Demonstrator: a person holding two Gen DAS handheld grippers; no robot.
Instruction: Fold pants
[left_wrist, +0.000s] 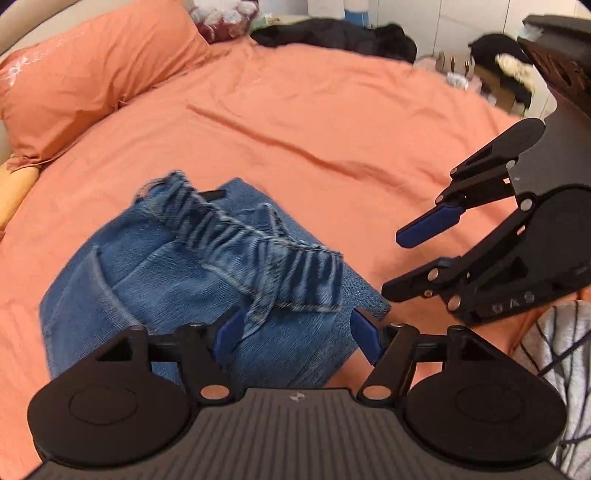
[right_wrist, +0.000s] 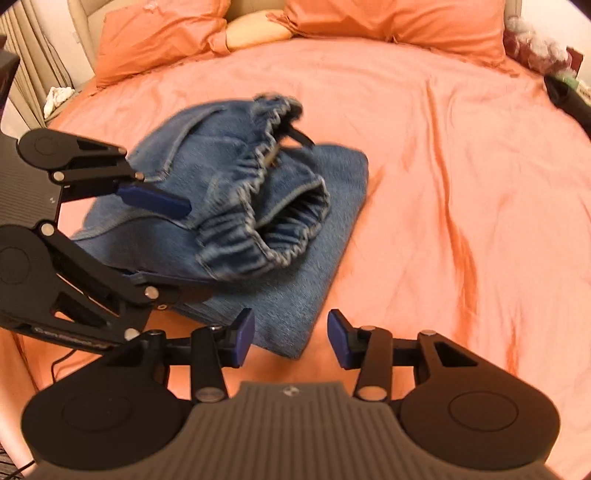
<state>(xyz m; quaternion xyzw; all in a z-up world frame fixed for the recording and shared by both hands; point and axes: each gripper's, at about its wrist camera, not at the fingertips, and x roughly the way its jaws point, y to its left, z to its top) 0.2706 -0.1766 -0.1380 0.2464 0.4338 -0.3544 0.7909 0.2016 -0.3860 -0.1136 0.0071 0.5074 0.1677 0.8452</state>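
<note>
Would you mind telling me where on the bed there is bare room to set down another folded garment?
The widest bare patch of the orange bedspread lies to the right of the folded jeans in the right wrist view, running up to the pillows. A narrower strip lies between jeans and pillows. It is crowded at the near left, where the left hand-held gripper hangs over the jeans.

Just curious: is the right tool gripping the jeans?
No, the right gripper jaws stand apart over bare bedsheet, clear of the jeans.
</note>
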